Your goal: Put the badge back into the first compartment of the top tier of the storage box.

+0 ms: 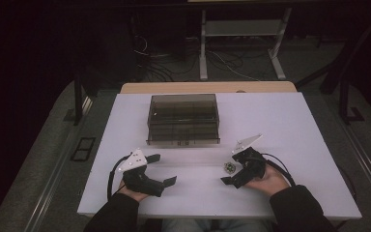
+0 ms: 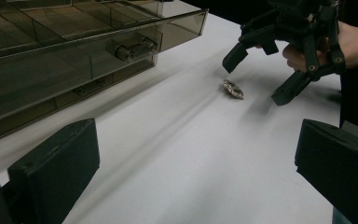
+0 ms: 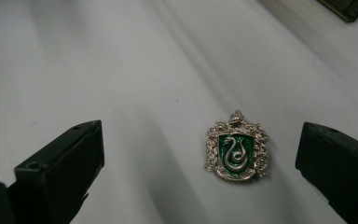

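A small silver crest badge [image 3: 237,151] with a green shield and a silver snake lies flat on the white table [image 1: 280,121]. My right gripper [image 3: 200,163] is open, its jaws set wide to either side of the badge without touching it. The high view places the badge [image 1: 229,167] between the right gripper's [image 1: 230,166] jaw tips at the front right of the table. My left gripper [image 1: 162,169] is open and holds nothing at the front left. From its camera, my left gripper [image 2: 196,172] points toward the badge [image 2: 233,89] and the right gripper [image 2: 258,77].
A smoky transparent drawer box [image 1: 183,118] stands at the middle back of the table, its front face with small knobs [image 2: 126,52] toward me. White tabletop lies between the two grippers. Beyond the table are a dark floor, cables and a desk frame [image 1: 241,29].
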### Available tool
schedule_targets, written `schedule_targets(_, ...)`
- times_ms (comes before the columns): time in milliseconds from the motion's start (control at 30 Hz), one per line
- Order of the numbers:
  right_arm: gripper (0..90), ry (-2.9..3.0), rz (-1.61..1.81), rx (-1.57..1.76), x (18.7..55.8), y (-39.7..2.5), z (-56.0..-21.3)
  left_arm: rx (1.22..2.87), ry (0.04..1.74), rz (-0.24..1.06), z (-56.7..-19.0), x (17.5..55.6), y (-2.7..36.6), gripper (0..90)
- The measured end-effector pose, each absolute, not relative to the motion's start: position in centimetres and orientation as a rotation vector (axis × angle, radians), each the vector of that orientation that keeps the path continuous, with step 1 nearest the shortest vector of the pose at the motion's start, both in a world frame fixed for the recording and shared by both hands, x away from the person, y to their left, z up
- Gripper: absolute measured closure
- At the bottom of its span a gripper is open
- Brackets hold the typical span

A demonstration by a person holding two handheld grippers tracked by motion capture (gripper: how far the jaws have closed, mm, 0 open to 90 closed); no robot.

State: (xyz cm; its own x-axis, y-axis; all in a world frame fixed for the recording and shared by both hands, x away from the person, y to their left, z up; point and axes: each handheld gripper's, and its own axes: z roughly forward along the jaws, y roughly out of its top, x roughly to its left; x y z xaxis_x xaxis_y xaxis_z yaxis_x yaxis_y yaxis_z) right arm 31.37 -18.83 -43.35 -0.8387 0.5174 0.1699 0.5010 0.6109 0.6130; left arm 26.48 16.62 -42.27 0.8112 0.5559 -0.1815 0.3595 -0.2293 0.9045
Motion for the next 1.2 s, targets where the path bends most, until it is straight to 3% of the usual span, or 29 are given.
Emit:
schedule_targets(533, 0.9, 2.746, 1.008, 0.905, 31.5, -18.5, -44.3, 1.853, 0.709, 0.214, -42.3, 26.6, 16.6, 0.0)
schedule_targets(600, 2.9, 2.744, 0.988, 0.907, 31.5, -18.4, -44.4, 1.853, 0.709, 0.214, -42.3, 26.6, 16.6, 0.0)
schedule_targets(633, 7.9, 2.746, 0.984, 0.900, 31.4, -18.4, -44.4, 1.852, 0.710, 0.214, -42.3, 26.6, 16.6, 0.0)
schedule_targets(800, 8.7, 2.727, 0.958, 0.903, 31.4, -18.2, -44.5, 1.840, 0.715, 0.210, -42.2, 26.6, 16.7, 0.0)
schedule_targets(833, 15.6, 2.721, 0.942, 0.899, 31.3, -18.1, -44.6, 1.837, 0.715, 0.211, -42.2, 26.6, 16.8, 0.0)
schedule_targets(1100, 23.7, 2.682, 0.953, 0.915, 31.3, -18.2, -44.4, 1.838, 0.715, 0.209, -42.2, 26.6, 16.8, 0.0)
schedule_targets(1200, 32.1, 2.648, 0.976, 0.916, 31.3, -18.2, -44.2, 1.836, 0.716, 0.209, -42.2, 26.6, 16.8, 0.0)
